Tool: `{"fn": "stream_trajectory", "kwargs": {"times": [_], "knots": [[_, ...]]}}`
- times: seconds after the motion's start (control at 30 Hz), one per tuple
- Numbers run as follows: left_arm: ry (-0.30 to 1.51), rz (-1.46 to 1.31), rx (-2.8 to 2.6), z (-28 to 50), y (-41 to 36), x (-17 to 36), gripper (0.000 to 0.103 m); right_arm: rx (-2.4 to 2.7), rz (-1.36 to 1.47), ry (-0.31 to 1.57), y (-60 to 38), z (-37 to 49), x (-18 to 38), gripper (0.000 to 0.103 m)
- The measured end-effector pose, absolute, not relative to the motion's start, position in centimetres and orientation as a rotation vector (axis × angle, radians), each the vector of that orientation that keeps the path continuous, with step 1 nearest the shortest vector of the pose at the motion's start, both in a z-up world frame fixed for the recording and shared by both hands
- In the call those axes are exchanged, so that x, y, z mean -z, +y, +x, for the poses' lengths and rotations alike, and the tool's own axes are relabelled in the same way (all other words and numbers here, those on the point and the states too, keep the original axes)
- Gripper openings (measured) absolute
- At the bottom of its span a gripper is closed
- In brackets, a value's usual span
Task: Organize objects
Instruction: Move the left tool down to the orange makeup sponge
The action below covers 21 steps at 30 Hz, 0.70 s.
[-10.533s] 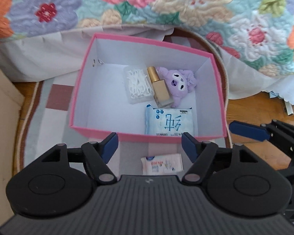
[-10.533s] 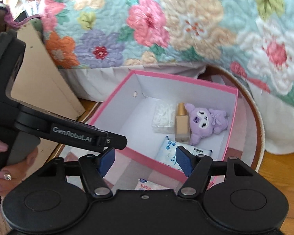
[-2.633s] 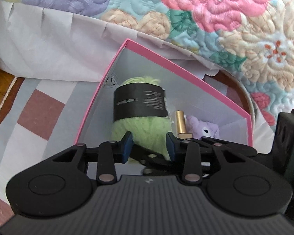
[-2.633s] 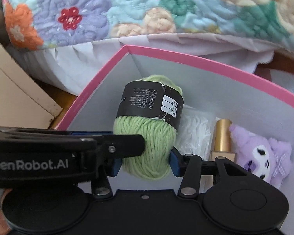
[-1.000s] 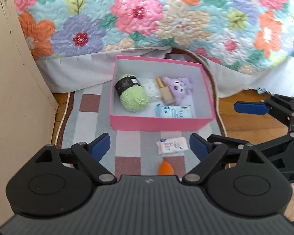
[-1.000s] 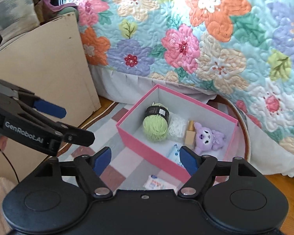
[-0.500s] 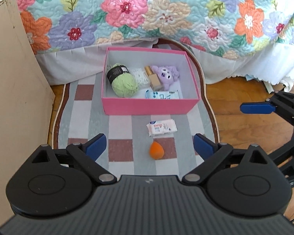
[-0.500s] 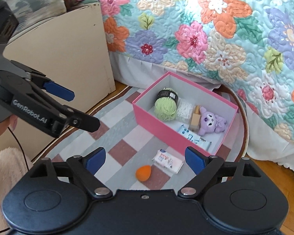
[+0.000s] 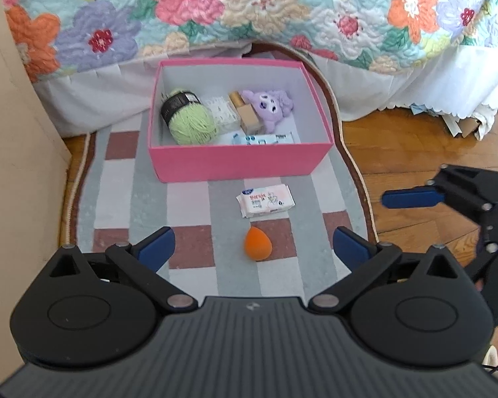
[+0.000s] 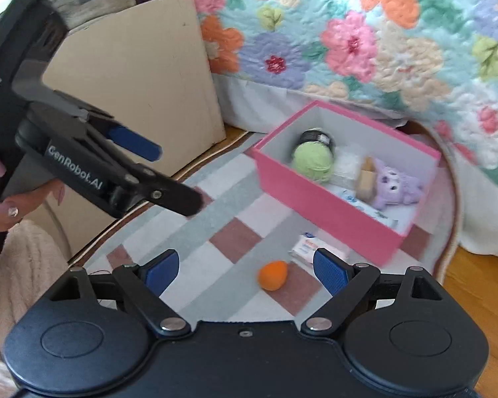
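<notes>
Green yarn ball (image 9: 190,122) now sits in the pink cardboard box (image 9: 239,162); you've pulled back, left gripper (image 9: 253,243) jaws opening, right gripper (image 10: 246,270) apart, both empty. Orange teardrop sponge (image 9: 257,243) on the checked rug (image 9: 189,199) looks next.

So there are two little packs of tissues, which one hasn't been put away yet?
The pink-and-white tissue pack lies out on the checked rug, just in front of the pink box. The blue-and-white pack already lies inside that box.
</notes>
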<state>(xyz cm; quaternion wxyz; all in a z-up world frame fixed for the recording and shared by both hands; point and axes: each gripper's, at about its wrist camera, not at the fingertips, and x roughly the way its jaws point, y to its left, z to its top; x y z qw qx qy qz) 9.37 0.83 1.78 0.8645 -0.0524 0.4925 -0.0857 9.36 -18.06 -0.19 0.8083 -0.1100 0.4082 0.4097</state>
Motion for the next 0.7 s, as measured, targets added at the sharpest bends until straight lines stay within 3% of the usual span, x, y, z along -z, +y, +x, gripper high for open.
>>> {"fn": "stream_trajectory", "kwargs": {"times": [0.5,0.7], "knots": [[1.129,-0.196,0.163,11.9,2.6,8.9,0.100,-0.855,-0.199,0.948,-15.3,12.0,12.0,0.090],[1.082,-0.199,0.167,12.2,2.5,11.3,0.099,-0.762,-0.221,0.982,-14.3,12.8,16.0,0.086]]}}
